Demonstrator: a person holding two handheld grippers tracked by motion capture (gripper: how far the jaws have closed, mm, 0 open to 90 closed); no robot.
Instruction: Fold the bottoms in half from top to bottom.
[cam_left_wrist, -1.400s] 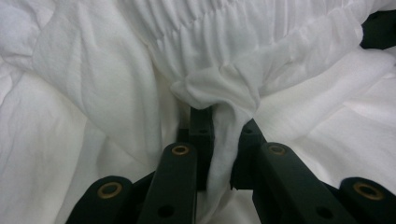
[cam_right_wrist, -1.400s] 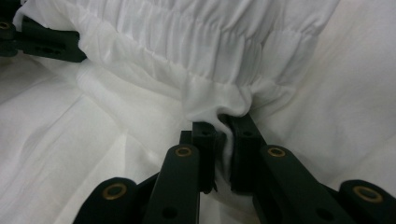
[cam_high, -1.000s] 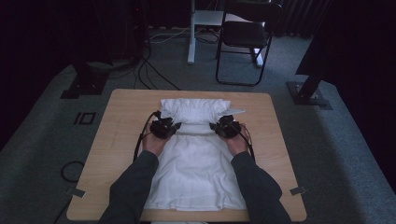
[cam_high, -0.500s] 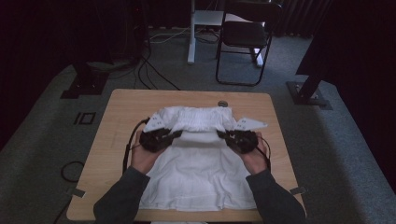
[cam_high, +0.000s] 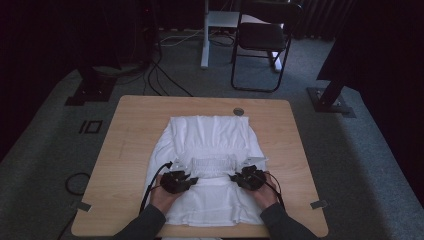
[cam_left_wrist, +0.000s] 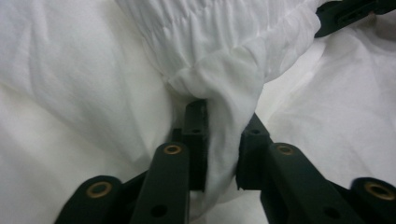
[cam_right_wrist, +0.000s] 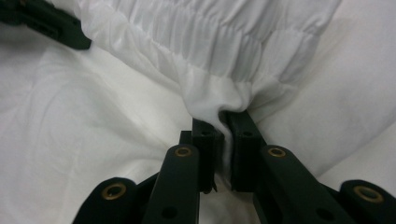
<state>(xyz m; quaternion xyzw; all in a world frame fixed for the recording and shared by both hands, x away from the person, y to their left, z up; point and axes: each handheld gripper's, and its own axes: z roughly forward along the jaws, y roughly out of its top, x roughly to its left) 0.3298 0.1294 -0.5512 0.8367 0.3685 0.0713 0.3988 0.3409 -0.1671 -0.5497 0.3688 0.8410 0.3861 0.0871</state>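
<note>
While the white garment (cam_high: 210, 165) lies spread on the wooden table (cam_high: 130, 130), its gathered waistband (cam_high: 214, 164), folded toward the near edge, is pinched by the right gripper (cam_high: 245, 176); the left gripper (cam_high: 184, 175), its jaws just opened, is seen loose around the cloth.

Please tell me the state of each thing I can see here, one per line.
White gathered-waist cloth garment: folded over itself, elastic band pulled toward the person.
Left claw: jaws just opening, cloth between them.
Right claw: shut on the band's corner.
Light wooden table: bearing the garment.
Black chair: unoccupied.
</note>
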